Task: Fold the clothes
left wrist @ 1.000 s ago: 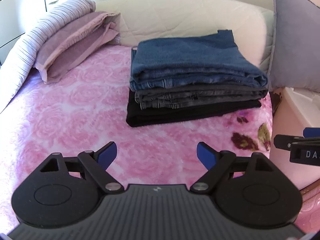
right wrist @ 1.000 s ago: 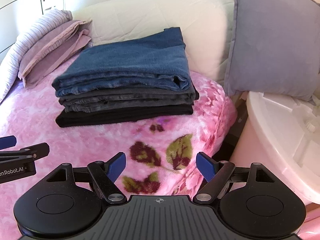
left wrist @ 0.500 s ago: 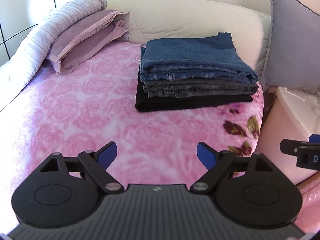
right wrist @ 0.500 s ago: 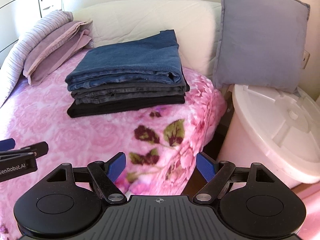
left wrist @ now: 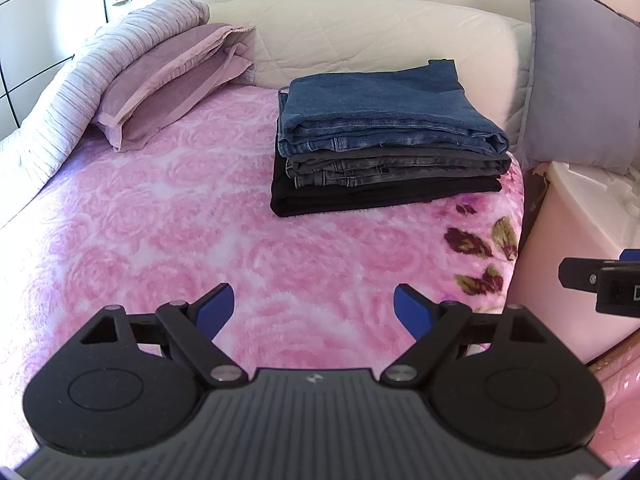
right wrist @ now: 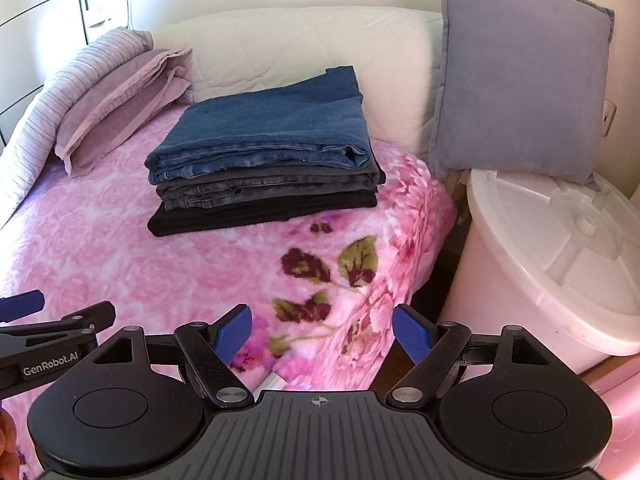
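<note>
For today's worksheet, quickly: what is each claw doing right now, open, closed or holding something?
Left claw: open, holding nothing, above the pink blanket.
Right claw: open, holding nothing, over the blanket's edge.

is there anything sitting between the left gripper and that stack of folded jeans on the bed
Nothing visible. The open left gripper faces only bare pink floral blanket up to the stack of folded jeans, blue on top, grey and black beneath. The mauve pillow lies off to the left, clear of that path.

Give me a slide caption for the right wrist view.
Open right gripper above a pink floral blanket, facing a stack of folded jeans.
</note>
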The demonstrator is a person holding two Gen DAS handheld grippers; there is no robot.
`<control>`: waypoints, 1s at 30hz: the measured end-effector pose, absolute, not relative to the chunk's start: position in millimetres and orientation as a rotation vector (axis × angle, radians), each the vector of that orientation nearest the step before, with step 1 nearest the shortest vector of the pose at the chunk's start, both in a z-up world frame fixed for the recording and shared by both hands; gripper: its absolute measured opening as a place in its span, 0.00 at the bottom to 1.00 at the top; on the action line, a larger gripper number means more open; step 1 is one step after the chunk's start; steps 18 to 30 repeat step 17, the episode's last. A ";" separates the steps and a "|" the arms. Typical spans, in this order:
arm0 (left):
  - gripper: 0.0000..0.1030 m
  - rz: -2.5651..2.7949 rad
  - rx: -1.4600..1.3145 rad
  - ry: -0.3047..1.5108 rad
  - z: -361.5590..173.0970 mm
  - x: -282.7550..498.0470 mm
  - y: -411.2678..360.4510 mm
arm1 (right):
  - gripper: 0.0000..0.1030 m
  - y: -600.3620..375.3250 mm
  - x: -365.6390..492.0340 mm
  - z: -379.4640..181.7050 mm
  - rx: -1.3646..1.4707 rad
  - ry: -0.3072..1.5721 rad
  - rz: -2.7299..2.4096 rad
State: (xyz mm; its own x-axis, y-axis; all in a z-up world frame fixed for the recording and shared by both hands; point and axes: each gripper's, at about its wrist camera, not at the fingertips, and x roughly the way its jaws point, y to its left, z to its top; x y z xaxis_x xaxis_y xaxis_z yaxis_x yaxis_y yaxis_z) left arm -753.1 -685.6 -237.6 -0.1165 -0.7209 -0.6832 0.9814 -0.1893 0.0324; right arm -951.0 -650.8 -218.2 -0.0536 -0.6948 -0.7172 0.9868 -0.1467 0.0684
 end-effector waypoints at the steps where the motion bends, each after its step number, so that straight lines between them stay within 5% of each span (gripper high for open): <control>1: 0.82 -1.656 0.678 0.521 -237.4 -752.5 -685.3 | 0.78 -650.1 -950.4 -218.1 0.729 0.534 -1.588; 30: 0.85 -1.653 0.660 0.489 -231.7 -753.9 -689.6 | 0.78 -652.3 -945.3 -216.1 0.727 0.547 -1.575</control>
